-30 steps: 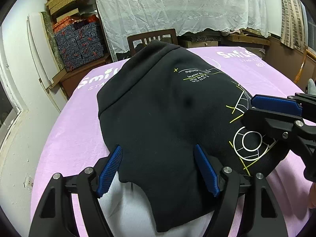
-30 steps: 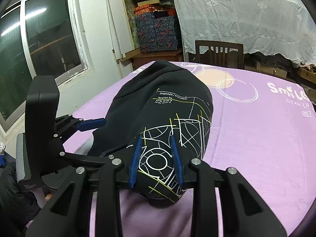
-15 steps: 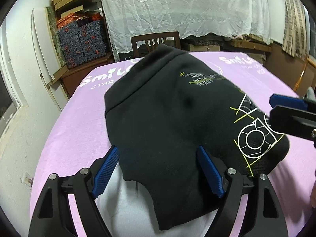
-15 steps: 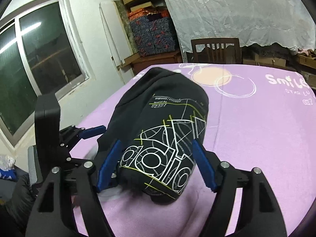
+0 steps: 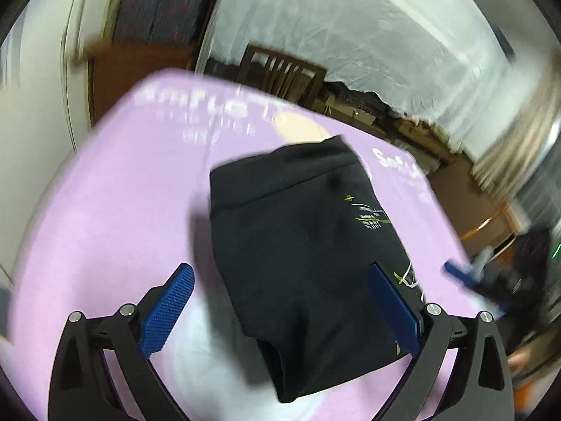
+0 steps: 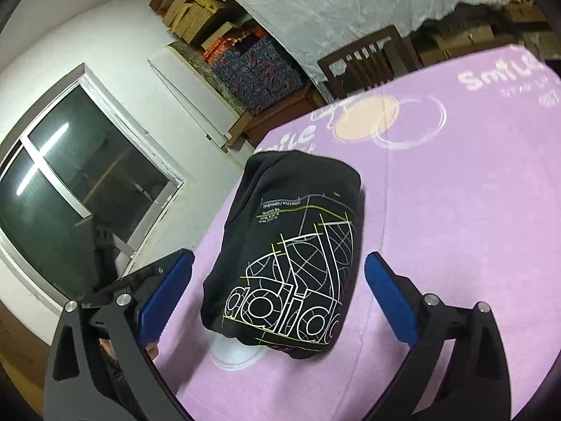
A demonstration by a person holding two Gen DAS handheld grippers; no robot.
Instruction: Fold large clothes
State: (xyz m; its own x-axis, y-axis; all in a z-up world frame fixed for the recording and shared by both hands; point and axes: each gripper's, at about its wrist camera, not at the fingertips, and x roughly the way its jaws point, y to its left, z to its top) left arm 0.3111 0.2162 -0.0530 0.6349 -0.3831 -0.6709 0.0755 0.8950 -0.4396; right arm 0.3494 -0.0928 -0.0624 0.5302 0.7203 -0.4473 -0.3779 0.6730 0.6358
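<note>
Both claws gape wide w/ nothing between the blue pads — left claw (image 5: 280,310) and right claw (image 6: 278,296) each hang above the folded black sweatshirt w/ white-and-yellow line print (image 6: 291,256). It lies in a compact bundle on the bench's lilac printed cloth (image 6: 455,210) — left view blurred.

folded sweatshirt (image 6: 291,256) lying on a cloth-covered table (image 6: 455,228), ahead at twelve o'clock. right gripper (image 6: 278,298) above its near end, fingers spread to either side, not touching. left gripper (image 5: 280,312) likewise spread over the near edge. chair (image 6: 364,59) beyond the table at one o'clock. window (image 6: 70,193) at nine o'clock.
</note>
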